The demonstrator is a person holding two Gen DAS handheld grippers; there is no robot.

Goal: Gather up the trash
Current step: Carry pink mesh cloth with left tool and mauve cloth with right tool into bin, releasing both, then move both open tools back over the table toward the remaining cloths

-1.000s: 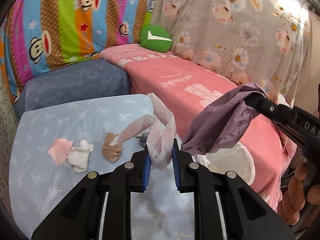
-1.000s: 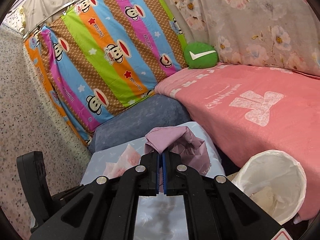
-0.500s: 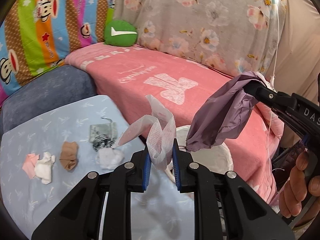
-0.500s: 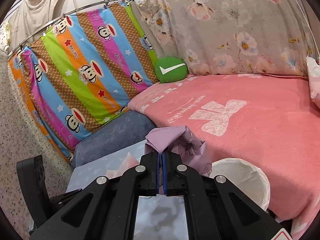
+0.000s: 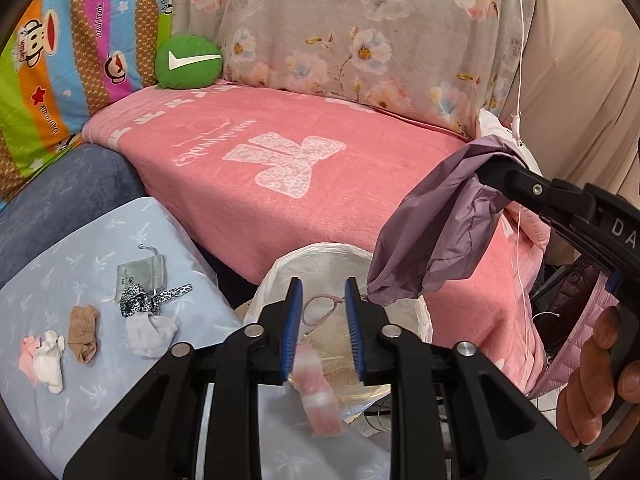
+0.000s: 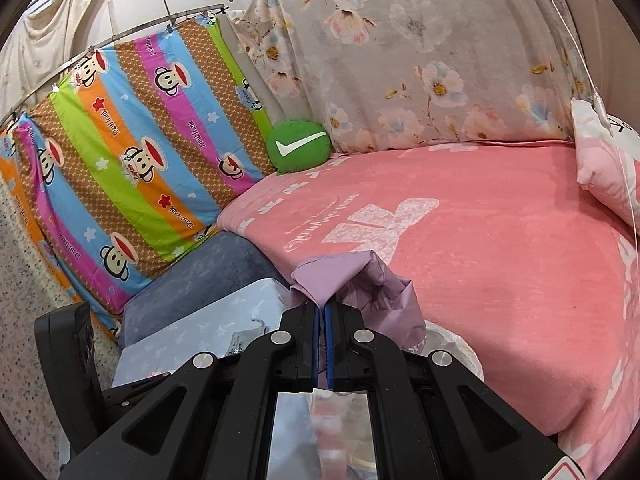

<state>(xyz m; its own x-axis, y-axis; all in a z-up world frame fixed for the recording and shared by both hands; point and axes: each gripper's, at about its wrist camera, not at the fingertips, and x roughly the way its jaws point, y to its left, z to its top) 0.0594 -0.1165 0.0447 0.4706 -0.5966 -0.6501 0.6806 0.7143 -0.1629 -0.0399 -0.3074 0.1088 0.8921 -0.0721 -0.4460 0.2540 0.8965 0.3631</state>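
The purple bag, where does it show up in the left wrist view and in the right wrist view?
Left wrist view: the purple bag hangs at right, clamped in the right hand-held gripper, above the white bin.
Right wrist view: at bottom centre, bunched just beyond the shut fingertips.
Shared landmark: the green cushion at the back of the pink blanket.

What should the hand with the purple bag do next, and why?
Probably bring the right gripper over the bin and open it. It is shut on the purple bag, which hangs by the bin's rim.
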